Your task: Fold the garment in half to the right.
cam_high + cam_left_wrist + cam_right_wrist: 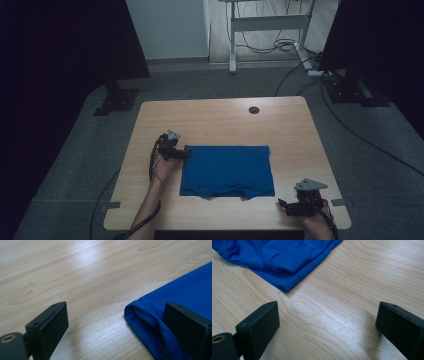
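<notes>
- Where the blue cloth (227,170) lies flat mid-table (220,117), left gripper (187,153) gapes wide at its far-left corner, gripping nothing.
- Right gripper (281,205) wide open, empty, near the cloth's near-right corner.

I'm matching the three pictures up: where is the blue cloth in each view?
High view: blue cloth at table centre, left gripper at its far left corner.
Left gripper view: lower right, folded corner by the right jaw.
Right gripper view: upper left, hemmed corner.
Shared landmark: light wooden table.
</notes>
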